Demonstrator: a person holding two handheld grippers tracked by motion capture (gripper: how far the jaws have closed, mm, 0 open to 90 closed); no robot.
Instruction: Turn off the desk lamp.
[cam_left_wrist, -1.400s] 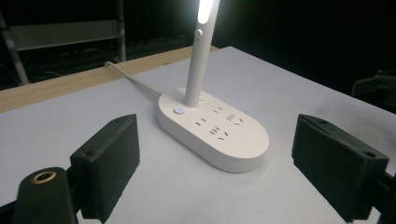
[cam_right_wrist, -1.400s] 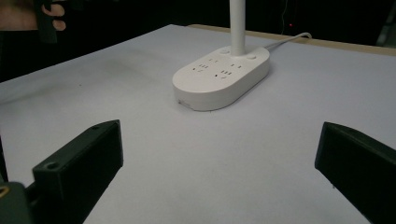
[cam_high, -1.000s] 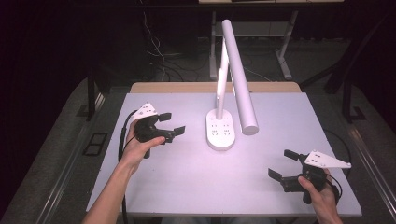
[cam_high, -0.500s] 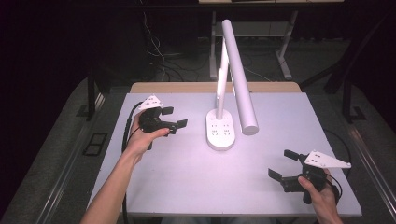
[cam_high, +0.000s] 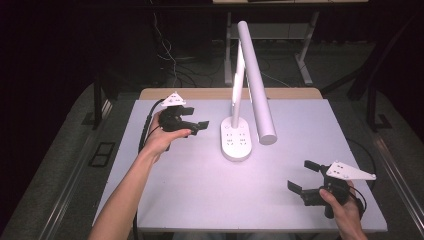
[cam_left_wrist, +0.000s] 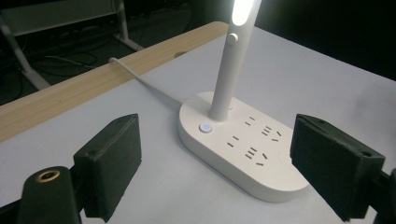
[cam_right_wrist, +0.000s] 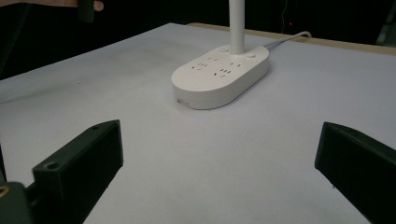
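Note:
A white desk lamp stands mid-table on an oval base (cam_high: 236, 140) with sockets on top; its lit head (cam_high: 256, 85) slants toward the front. In the left gripper view the base (cam_left_wrist: 243, 144) lies just ahead, with a small round button (cam_left_wrist: 204, 127) beside the stem (cam_left_wrist: 229, 70). My left gripper (cam_high: 196, 125) is open, a short way left of the base and pointing at it. My right gripper (cam_high: 304, 176) is open at the front right, well apart from the base (cam_right_wrist: 222, 74), with nothing between its jaws.
The lamp's white cable (cam_left_wrist: 144, 81) runs from the base toward the wooden back edge (cam_high: 200, 94) of the white table (cam_high: 200, 190). Dark floor, cables and table legs lie beyond. Bare tabletop spreads between the two grippers.
My left gripper has moved toward the back and right, closing in on the lamp base. The right gripper has stayed in place.

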